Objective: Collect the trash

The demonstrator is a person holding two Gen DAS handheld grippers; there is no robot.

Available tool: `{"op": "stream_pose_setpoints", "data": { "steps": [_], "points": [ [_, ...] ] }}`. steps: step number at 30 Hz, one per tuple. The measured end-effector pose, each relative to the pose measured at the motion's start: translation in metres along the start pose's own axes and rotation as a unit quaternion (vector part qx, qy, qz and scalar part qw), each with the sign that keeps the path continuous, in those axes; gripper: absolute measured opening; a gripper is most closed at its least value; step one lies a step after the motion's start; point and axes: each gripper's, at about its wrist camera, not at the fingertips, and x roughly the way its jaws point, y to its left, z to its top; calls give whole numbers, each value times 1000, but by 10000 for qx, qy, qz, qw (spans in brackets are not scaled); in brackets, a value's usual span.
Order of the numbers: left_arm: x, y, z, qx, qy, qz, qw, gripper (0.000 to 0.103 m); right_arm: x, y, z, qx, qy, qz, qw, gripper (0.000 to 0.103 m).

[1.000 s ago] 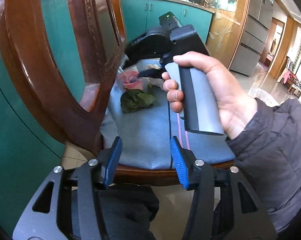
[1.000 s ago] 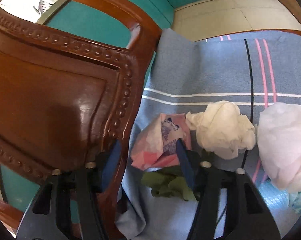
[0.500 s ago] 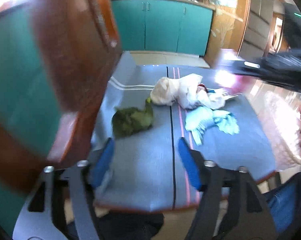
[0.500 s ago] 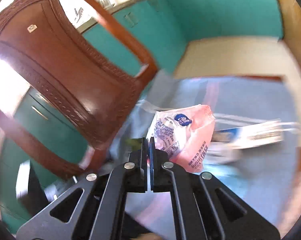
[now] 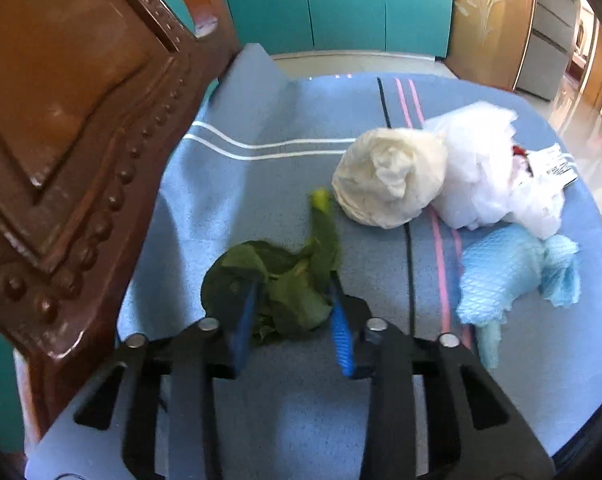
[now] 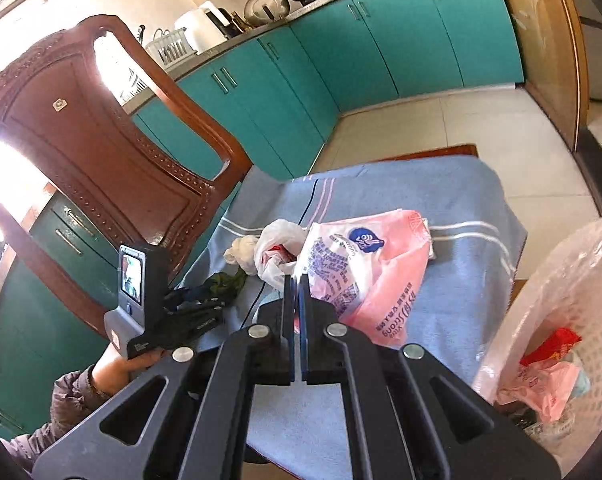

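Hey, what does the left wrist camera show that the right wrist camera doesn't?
Left wrist only: the crumpled blue paper towel, and the open left gripper straddling the green leaves.
Right wrist only: the right gripper shut on the pink plastic wrapper, and the bag-lined white basket.
Both: the leaves, white tissue wad, blue cloth, wooden chair back.

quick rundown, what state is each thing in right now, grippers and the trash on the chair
left gripper: open, fingers either side of the green leaf scraps
right gripper: shut on the pink printed plastic bag, lifted off the blue cloth
green leaf scraps: lying loose on the blue striped cloth
cream crumpled paper ball: resting, untouched
white plastic bag: crumpled, resting
light blue mesh cloth: lying crumpled
white lined basket: open, already holds trash
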Motion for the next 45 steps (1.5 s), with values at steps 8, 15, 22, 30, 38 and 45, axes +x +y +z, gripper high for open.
{"op": "stream_pose_setpoints", "data": {
  "steps": [8,15,22,30,38,45],
  "points": [
    [-59,-15,-14,-62,-559,-99,9984,2,-10,12,1,-245,-198,-89,9995,3],
    [-114,-39,-38,-142,-957,-500,9941,2,-12,13,-3,-234,-215,-85,9995,3],
    [-131,-40,-42,-302,-1142,-881,9891,2,-21,12,-8,-221,-287,-124,9993,3],
    [-141,-37,-48,-484,-1113,-1005,9875,2,-25,7,-10,-128,-304,-251,9991,3],
    [-139,-51,-49,-304,-1125,-822,9898,2,-16,13,-14,-319,-165,-522,9980,3],
    [-152,-66,-46,-72,-1229,-857,9887,2,-12,20,-17,-475,-115,-580,9971,3]
  ]
}}
